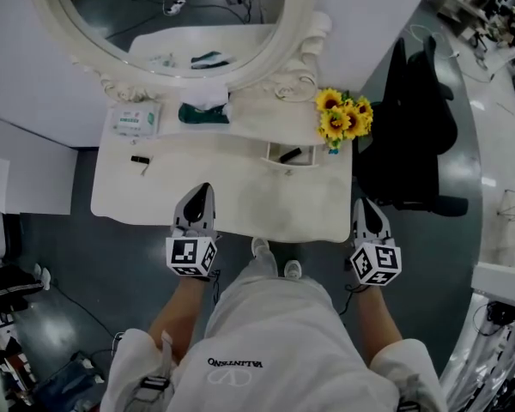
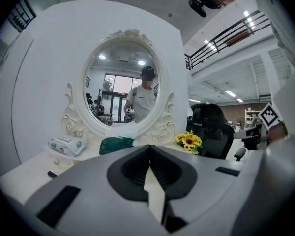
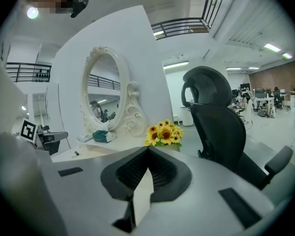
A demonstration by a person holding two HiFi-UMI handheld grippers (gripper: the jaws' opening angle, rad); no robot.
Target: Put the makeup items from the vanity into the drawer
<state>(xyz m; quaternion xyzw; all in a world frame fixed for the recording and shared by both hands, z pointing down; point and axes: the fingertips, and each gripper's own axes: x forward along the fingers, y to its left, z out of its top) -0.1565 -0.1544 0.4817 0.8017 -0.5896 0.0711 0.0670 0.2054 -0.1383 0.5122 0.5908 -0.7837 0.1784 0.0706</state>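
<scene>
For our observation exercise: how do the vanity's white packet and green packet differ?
The white packet is pale with green print; the green packet is dark. The white packet lies further left; the green packet sits by the mirror's base, with white tissue on top. Both rest at the back of the vanity.

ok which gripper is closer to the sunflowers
Right. The right gripper is at the front right corner of the vanity, straight in front of the sunflowers; the left gripper is along the same front edge, well off to their left.
</scene>
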